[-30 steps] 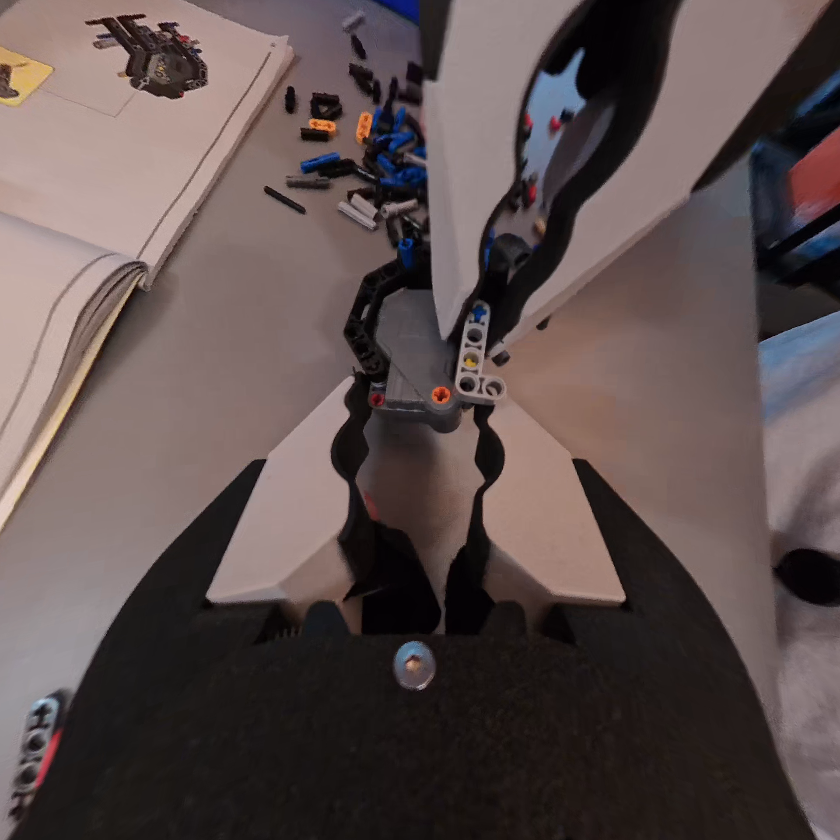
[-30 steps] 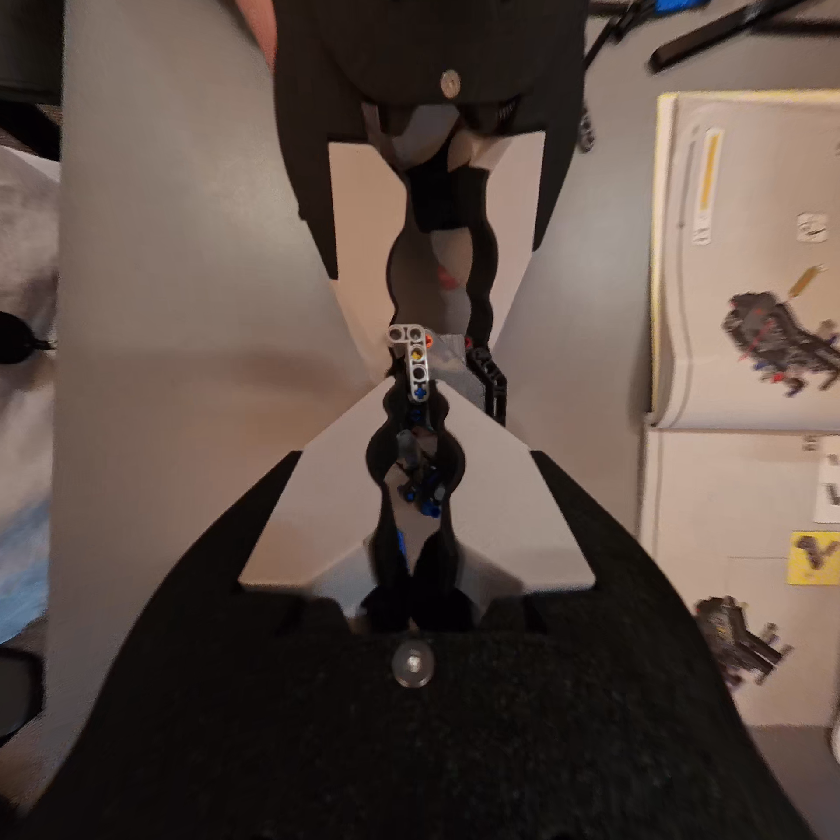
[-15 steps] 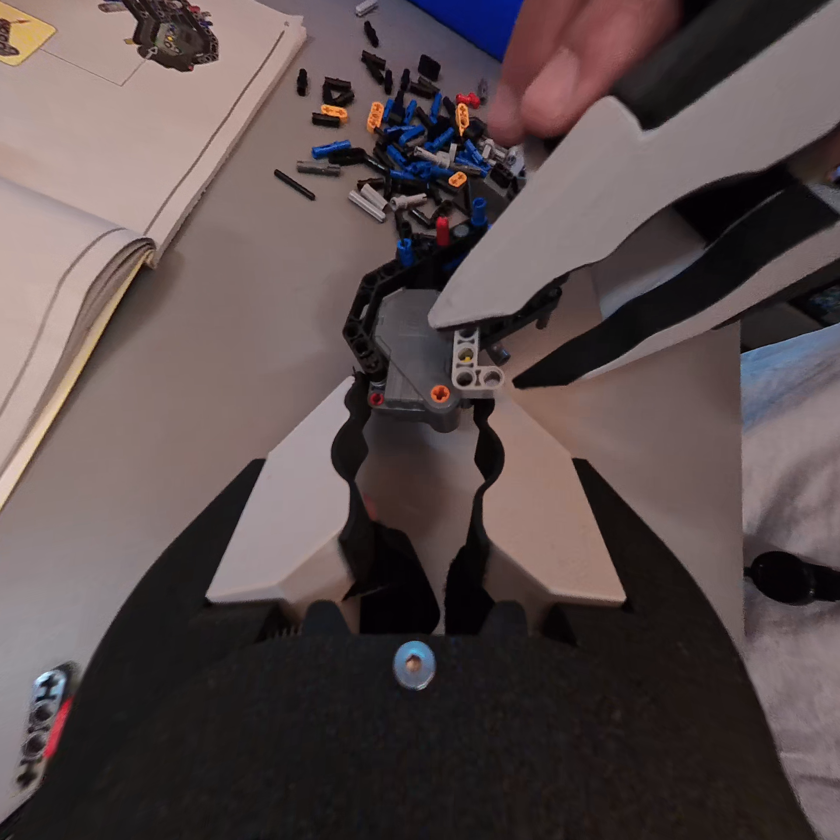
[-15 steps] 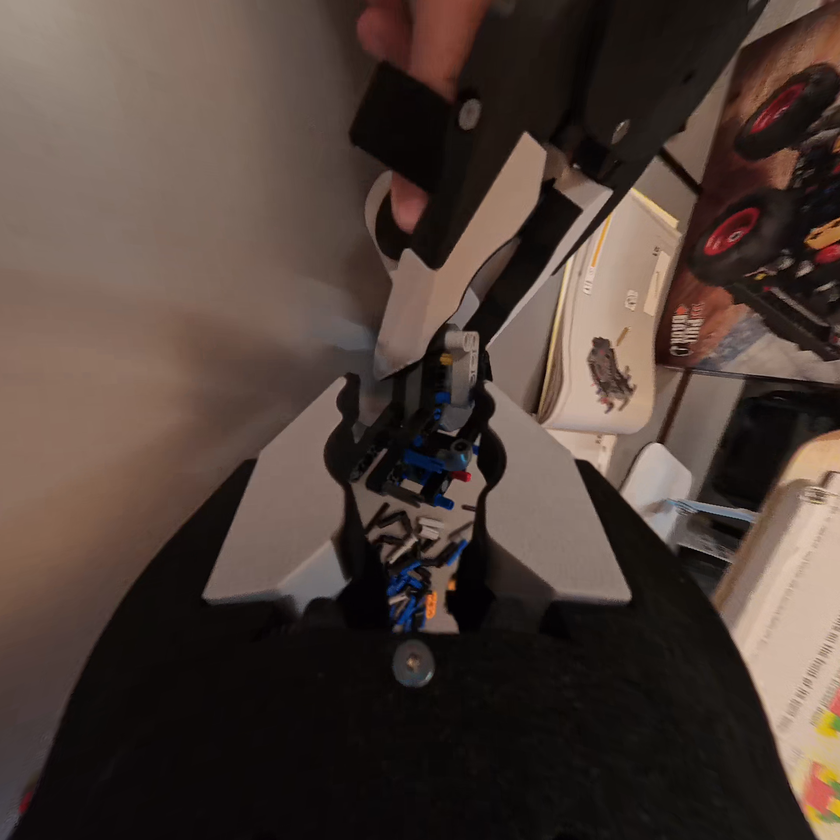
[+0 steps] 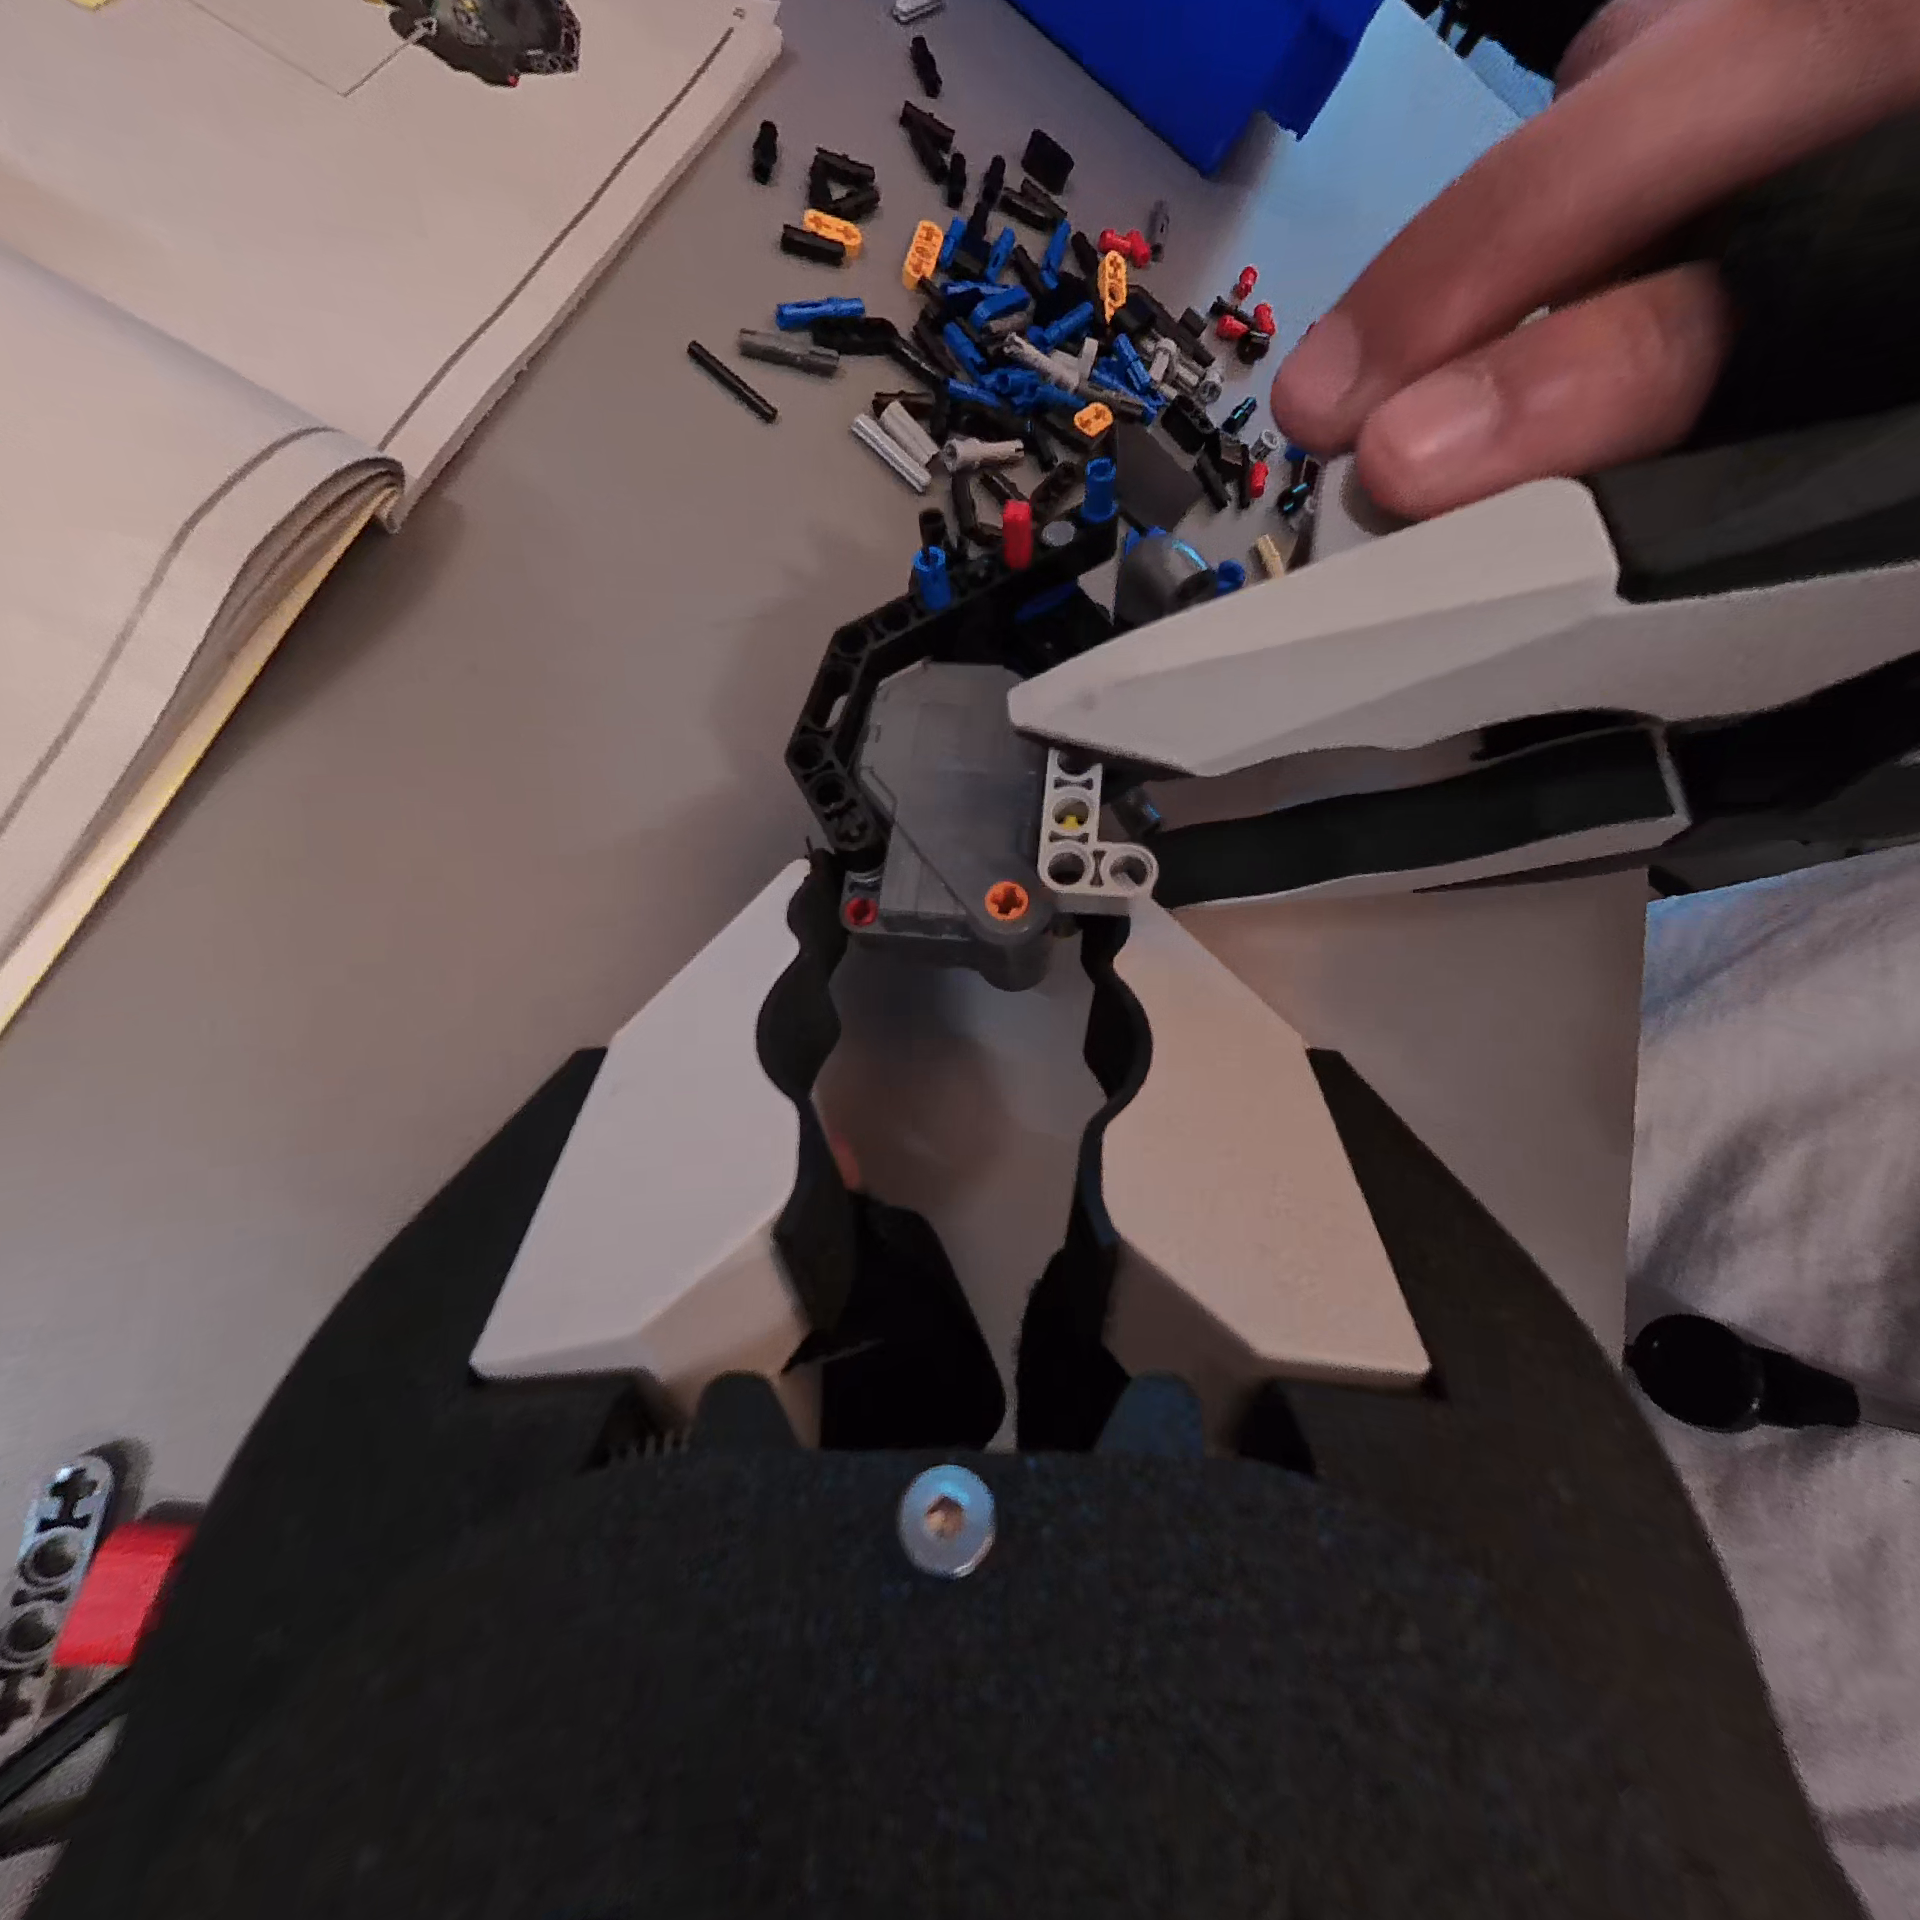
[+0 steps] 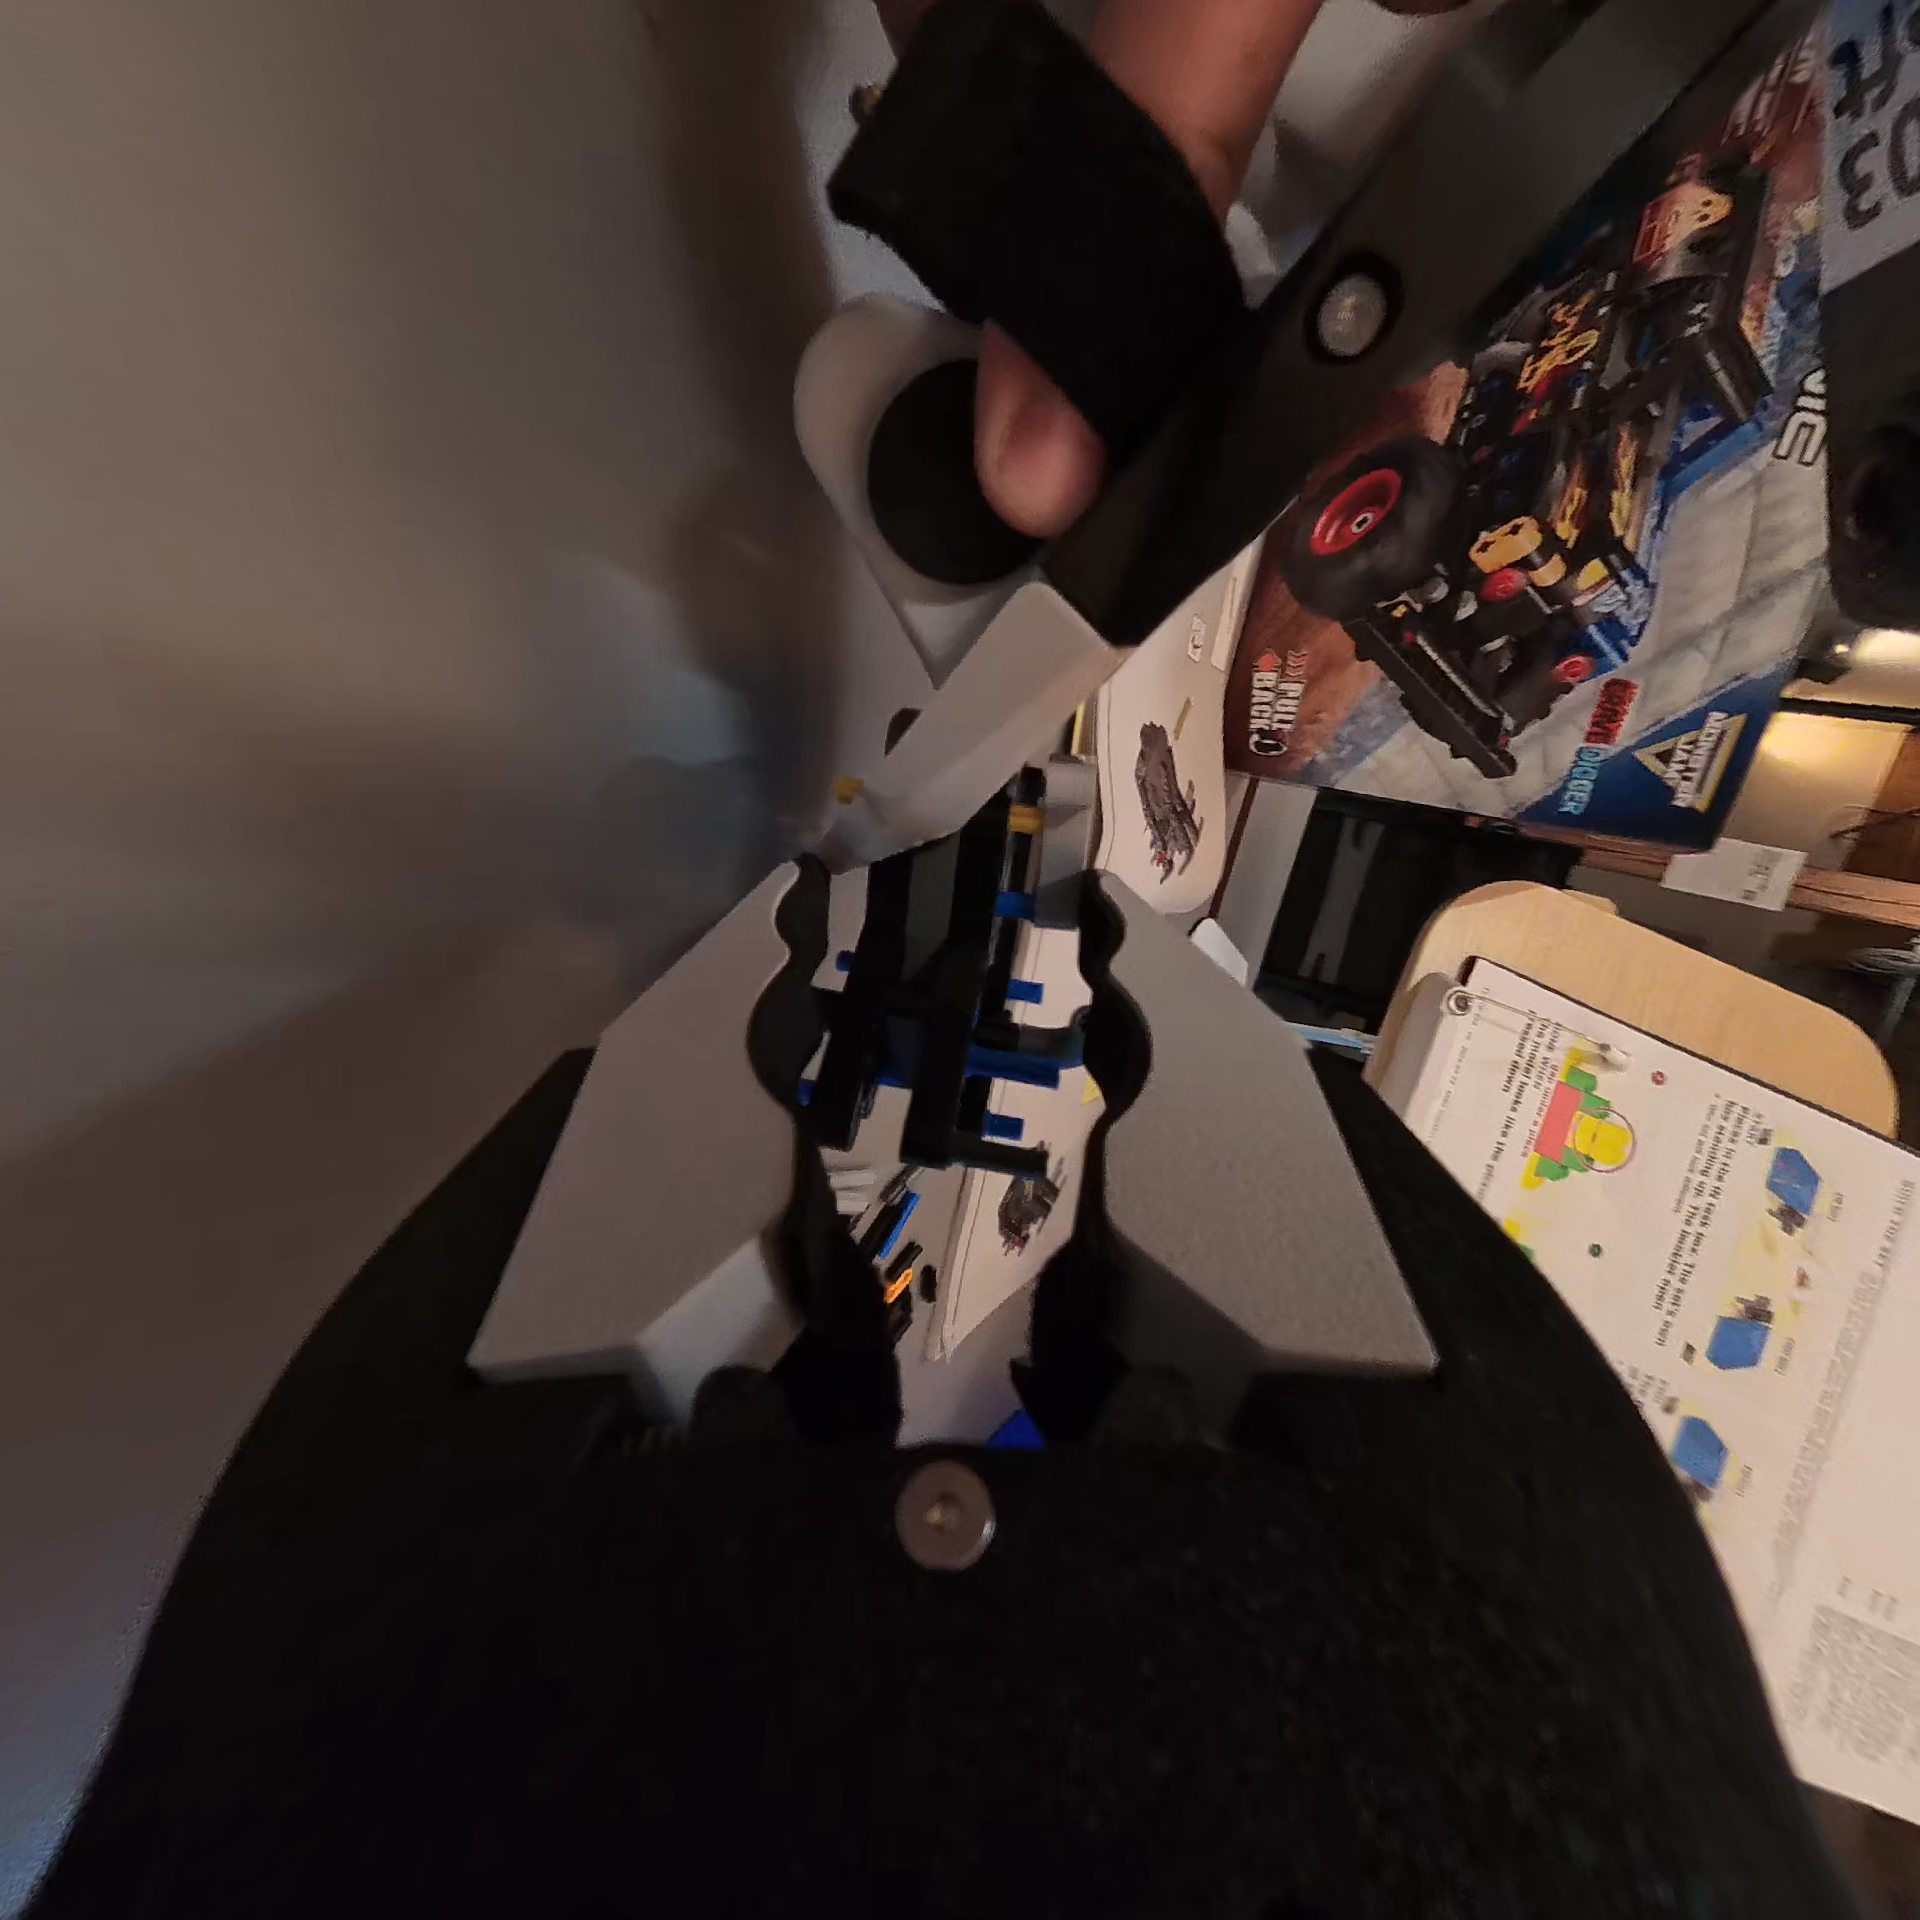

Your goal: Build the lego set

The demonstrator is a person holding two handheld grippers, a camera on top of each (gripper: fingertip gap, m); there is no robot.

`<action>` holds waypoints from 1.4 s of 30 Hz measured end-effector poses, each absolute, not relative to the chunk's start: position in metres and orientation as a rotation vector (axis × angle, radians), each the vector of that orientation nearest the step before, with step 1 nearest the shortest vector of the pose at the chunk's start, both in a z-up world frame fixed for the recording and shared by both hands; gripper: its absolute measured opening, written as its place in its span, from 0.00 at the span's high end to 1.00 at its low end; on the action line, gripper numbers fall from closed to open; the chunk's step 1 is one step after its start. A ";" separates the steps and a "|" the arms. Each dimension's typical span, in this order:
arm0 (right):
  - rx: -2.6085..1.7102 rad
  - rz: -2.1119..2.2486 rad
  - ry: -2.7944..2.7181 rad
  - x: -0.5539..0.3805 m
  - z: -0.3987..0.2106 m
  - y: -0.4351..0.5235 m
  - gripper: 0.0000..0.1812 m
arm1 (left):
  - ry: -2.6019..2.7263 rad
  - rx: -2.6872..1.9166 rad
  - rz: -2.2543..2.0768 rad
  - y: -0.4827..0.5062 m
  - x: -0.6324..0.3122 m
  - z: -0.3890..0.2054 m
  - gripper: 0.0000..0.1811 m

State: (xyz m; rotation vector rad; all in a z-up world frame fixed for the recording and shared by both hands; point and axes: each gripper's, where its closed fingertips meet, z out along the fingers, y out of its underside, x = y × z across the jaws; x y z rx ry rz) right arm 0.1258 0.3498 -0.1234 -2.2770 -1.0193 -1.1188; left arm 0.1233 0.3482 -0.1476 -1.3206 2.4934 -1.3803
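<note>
The lego assembly is a grey panel with a black angled beam, an orange pin and a red pin. A white L-shaped beam sits on its right side. My left gripper is shut on the assembly's near end and holds it above the table. My right gripper comes in from the right, side-on, one finger above and one below the L beam. In the right wrist view, the assembly fills the gap of my right gripper. One finger of the left gripper shows beyond it.
A pile of loose small pieces lies beyond the assembly, with an open instruction booklet to the left and a blue bin behind. A grey beam lies at the bottom left. The set's box and a printed sheet are on the right. The tips of both grippers are at nearly the same place.
My right gripper rolled from upright to side-on. Its jaws widened from a narrow grip on the white beam to spanning the assembly. The left gripper kept its hold, nearly still.
</note>
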 end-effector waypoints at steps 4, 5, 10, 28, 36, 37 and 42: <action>-2.205 -1.203 -1.013 0.126 -0.125 0.351 0.74 | 2.494 -1.335 -1.355 0.350 0.123 -0.150 0.76; -2.194 -1.215 -1.005 0.126 -0.125 0.351 0.75 | 2.493 -1.334 -1.348 0.351 0.124 -0.150 0.76; -2.173 -1.210 -0.952 0.129 -0.124 0.351 0.75 | 2.462 -1.281 -1.322 0.351 0.127 -0.149 0.76; -2.140 -1.199 -0.940 0.130 -0.130 0.350 0.75 | 2.473 -1.337 -1.323 0.352 0.129 -0.157 0.76; -2.115 -1.235 -0.964 0.132 -0.134 0.352 0.75 | 2.475 -1.354 -1.328 0.353 0.129 -0.160 0.76; -2.117 -1.228 -0.959 0.132 -0.134 0.352 0.75 | 2.475 -1.340 -1.321 0.353 0.130 -0.160 0.76; -2.056 -1.233 -0.899 0.133 -0.124 0.355 0.74 | 2.412 -1.233 -1.267 0.356 0.135 -0.149 0.76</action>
